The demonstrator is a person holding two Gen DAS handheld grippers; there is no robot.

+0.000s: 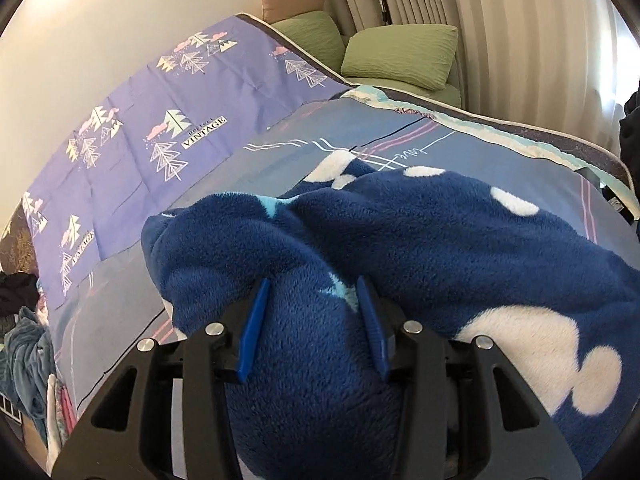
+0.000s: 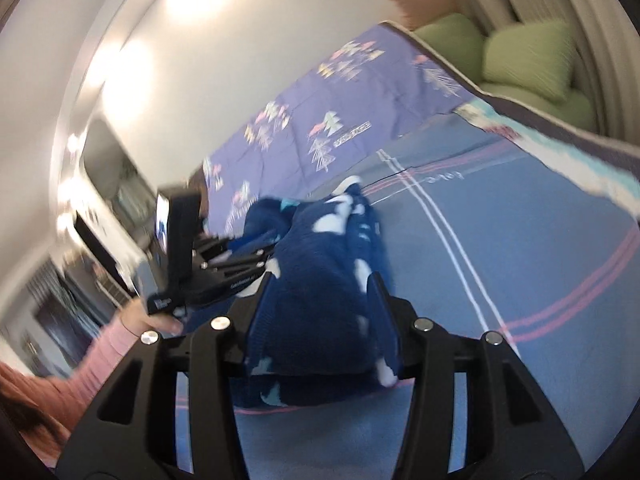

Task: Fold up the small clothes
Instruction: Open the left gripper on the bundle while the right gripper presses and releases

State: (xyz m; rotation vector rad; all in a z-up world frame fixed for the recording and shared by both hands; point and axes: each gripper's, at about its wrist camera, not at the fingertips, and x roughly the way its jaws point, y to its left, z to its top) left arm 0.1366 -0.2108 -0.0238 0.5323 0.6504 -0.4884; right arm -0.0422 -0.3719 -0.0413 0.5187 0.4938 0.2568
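Fleece (image 1: 420,232) is bunched on the bed sheet (image 1: 460,152), well short of the green pillows (image 1: 400,56). Left gripper (image 1: 314,292): a fold is straddled by the blue fingers (image 1: 256,320), pads seemingly pressed in. Right gripper (image 2: 320,280): fleece lies between parted jaws; grip can't be confirmed, frame blurred.

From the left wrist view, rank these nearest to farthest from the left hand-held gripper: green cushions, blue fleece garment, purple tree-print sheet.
1. Blue fleece garment, bunched between the left hand-held gripper fingers.
2. Purple tree-print sheet, beyond on the left.
3. Green cushions, far end, upper right.
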